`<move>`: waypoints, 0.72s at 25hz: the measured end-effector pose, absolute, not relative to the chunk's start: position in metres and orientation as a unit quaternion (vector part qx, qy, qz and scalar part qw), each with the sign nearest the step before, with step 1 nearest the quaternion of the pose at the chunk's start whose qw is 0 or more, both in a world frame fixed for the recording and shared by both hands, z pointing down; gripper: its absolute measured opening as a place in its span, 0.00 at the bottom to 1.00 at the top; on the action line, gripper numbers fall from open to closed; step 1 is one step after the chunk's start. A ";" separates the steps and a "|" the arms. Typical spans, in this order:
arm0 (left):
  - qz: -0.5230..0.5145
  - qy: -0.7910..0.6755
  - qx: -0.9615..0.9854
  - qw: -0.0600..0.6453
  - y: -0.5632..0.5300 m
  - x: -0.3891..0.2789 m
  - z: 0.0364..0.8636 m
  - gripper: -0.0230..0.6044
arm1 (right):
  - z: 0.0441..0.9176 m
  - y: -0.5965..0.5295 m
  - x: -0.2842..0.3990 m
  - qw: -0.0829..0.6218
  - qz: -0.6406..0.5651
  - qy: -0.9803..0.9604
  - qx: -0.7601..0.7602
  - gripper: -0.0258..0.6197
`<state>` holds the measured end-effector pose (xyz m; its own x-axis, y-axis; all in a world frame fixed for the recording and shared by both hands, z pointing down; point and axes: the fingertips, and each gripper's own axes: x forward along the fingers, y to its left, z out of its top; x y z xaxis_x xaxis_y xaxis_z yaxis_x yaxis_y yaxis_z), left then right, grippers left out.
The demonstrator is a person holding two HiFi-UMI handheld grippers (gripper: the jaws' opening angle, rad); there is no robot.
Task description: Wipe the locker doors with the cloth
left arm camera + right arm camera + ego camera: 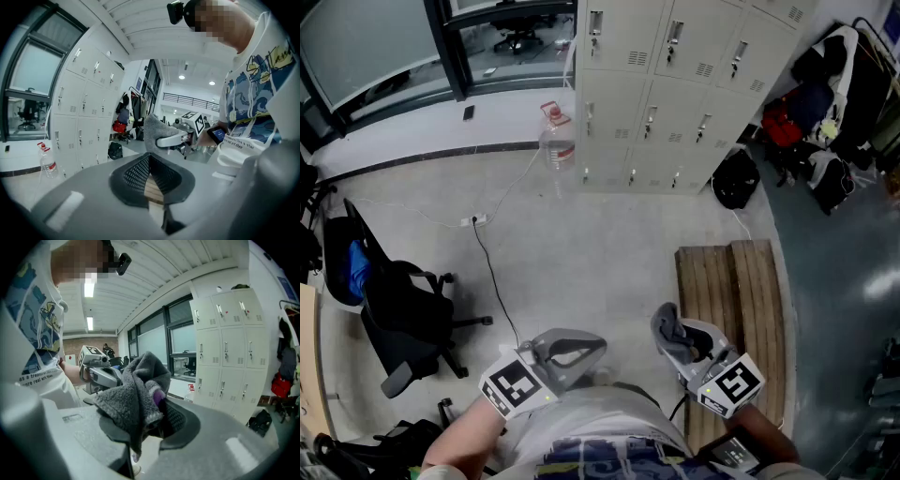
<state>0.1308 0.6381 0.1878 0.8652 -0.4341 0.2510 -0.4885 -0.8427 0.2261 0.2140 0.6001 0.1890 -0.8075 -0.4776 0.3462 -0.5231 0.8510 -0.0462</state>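
Grey cloth point(136, 390) pinched in right gripper point(158, 405) fingers | left gripper point(149, 158) fingers closed, empty | lockers point(675, 94) well apart

lockers point(675, 84): top cut off | cloth point(133, 387): partly hidden inside right tool point(157, 411)

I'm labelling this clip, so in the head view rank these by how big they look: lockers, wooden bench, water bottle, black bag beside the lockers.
1. lockers, though cropped by the frame
2. wooden bench, nearer the camera
3. water bottle and black bag look alike; no ranking
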 end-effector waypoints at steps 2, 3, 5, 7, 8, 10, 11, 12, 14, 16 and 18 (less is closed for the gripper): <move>0.100 -0.246 0.954 0.138 0.638 0.141 0.186 0.04 | 0.191 0.603 0.227 0.163 0.074 -0.947 0.266 0.20; 0.102 -0.247 0.954 0.136 0.638 0.145 0.185 0.04 | 0.192 0.604 0.233 0.163 0.075 -0.947 0.267 0.20; 0.104 -0.250 0.954 0.133 0.639 0.154 0.183 0.04 | 0.191 0.606 0.245 0.160 0.075 -0.946 0.270 0.20; 0.106 -0.251 0.953 0.130 0.641 0.161 0.179 0.04 | 0.191 0.608 0.253 0.155 0.073 -0.947 0.271 0.20; 0.109 -0.250 0.953 0.128 0.642 0.164 0.177 0.04 | 0.192 0.609 0.256 0.152 0.072 -0.948 0.271 0.20; 0.115 -0.248 0.954 0.124 0.642 0.171 0.176 0.04 | 0.196 0.609 0.263 0.147 0.076 -0.948 0.270 0.20; 0.118 -0.246 0.954 0.122 0.642 0.174 0.176 0.04 | 0.199 0.609 0.266 0.145 0.081 -0.948 0.271 0.20; 0.121 -0.243 0.955 0.122 0.643 0.178 0.176 0.04 | 0.201 0.609 0.268 0.143 0.087 -0.947 0.273 0.20; 0.124 -0.235 0.956 0.126 0.642 0.182 0.177 0.04 | 0.203 0.607 0.273 0.137 0.095 -0.946 0.279 0.21; 0.122 -0.229 0.957 0.128 0.637 0.185 0.180 0.04 | 0.204 0.601 0.275 0.135 0.096 -0.943 0.287 0.21; 0.116 -0.226 0.959 0.129 0.627 0.185 0.184 0.04 | 0.208 0.590 0.276 0.138 0.097 -0.941 0.295 0.21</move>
<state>0.1853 0.6272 0.1841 0.8714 -0.4030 0.2798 -0.4625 -0.8650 0.1945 0.2759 0.5904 0.2079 -0.7885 -0.5278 0.3156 -0.5809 0.8077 -0.1006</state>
